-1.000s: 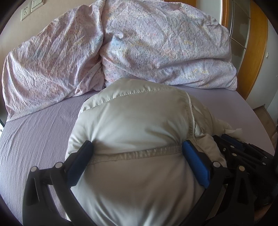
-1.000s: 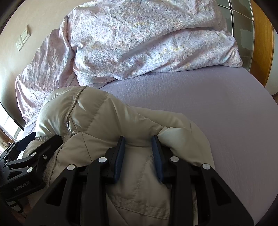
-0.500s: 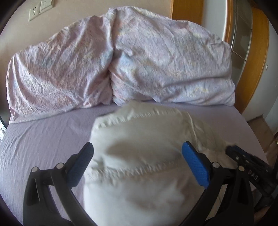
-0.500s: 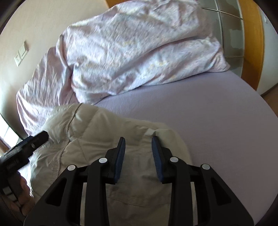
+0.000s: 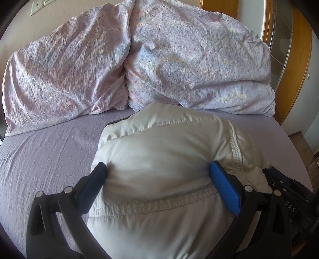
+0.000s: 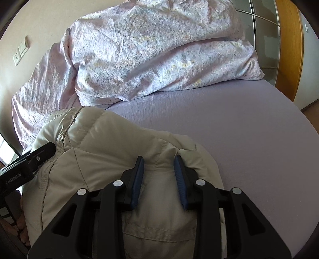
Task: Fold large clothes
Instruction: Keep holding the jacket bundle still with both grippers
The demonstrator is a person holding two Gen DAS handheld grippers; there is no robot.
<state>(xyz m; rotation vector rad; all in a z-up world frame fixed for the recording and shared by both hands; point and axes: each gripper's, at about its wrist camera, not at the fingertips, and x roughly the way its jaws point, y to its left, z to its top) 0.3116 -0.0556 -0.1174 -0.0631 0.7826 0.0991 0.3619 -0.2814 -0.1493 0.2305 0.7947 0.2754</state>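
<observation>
A puffy pale jacket lies bunched on the purple sheet, right under both tongs. The left tongs spread wide, their blue pads pressing the jacket's bulk from either side. The right tongs are half closed, squeezing a fold of jacket between them. Beyond the tongs sits a crumpled floral duvet.

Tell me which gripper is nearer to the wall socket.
Left. The left gripper sits on the jacket on the side toward the wall socket; the right gripper grips the jacket's far side, farther from it.
</observation>
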